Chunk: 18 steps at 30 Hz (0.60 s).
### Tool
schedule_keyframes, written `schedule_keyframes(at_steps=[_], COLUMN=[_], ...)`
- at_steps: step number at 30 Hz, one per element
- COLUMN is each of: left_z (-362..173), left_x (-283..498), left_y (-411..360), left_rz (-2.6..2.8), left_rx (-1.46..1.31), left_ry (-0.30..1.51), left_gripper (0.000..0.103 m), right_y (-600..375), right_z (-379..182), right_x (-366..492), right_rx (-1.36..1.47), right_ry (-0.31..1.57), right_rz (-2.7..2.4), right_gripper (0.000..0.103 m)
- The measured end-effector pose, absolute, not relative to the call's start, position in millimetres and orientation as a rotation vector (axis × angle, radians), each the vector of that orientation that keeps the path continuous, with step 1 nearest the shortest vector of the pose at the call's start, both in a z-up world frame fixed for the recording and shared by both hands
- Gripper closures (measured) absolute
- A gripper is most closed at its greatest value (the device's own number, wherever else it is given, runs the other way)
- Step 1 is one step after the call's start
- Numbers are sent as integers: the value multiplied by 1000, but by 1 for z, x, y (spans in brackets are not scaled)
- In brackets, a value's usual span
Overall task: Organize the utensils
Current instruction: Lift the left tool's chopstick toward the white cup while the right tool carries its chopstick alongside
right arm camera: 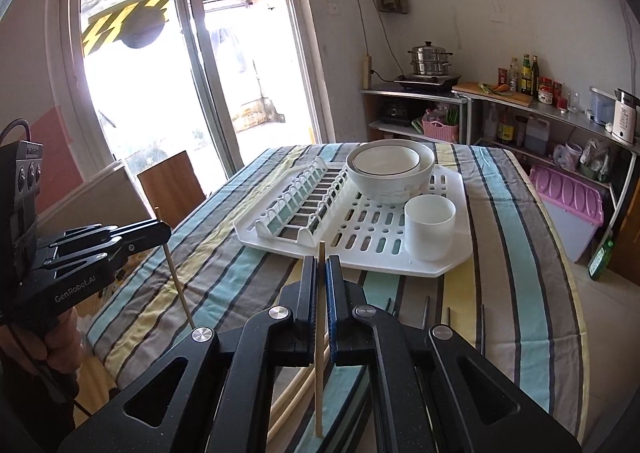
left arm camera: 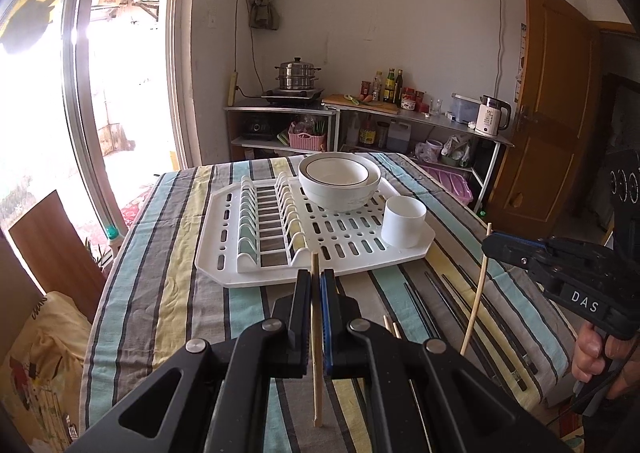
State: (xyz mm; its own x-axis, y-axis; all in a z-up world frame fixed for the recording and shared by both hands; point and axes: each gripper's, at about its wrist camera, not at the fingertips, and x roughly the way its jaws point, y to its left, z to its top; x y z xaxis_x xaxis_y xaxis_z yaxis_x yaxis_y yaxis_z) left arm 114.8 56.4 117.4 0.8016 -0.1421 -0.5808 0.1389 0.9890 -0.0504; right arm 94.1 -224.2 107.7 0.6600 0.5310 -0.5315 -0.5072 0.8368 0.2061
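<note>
My left gripper (left arm camera: 315,281) and right gripper (right arm camera: 320,269) each have jaws pinching one wooden chopstick (left arm camera: 317,353) upright, lifted clear of the bench (left arm camera: 160,293), ready to drop end-first. In front, on the drying rack (left arm camera: 224,253), stand an empty white cup (left arm camera: 403,226) and stacked bowls (left arm camera: 339,179); more chopsticks (left arm camera: 452,305) lie beside the rack.

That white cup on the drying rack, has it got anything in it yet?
Empty as far as shows: the white cup stands upright on the drying rack, and its visible inner wall is bare. Its bottom is hidden.
</note>
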Motion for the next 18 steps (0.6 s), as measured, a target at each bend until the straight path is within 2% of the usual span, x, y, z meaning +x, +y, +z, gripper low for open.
schedule_keyframes(at_steps=[9, 18], left_z=[135, 146], left_x=[127, 190], left_y=[51, 32], left_rz=[-193, -255], left_rx=[-43, -87], left_ry=[589, 598], left_gripper=[99, 99], right_y=[-242, -268], right_z=[125, 141], right_x=[104, 147], right_rx=[59, 77], right_ry=[558, 515], right_rz=[577, 512], right_gripper=[99, 99])
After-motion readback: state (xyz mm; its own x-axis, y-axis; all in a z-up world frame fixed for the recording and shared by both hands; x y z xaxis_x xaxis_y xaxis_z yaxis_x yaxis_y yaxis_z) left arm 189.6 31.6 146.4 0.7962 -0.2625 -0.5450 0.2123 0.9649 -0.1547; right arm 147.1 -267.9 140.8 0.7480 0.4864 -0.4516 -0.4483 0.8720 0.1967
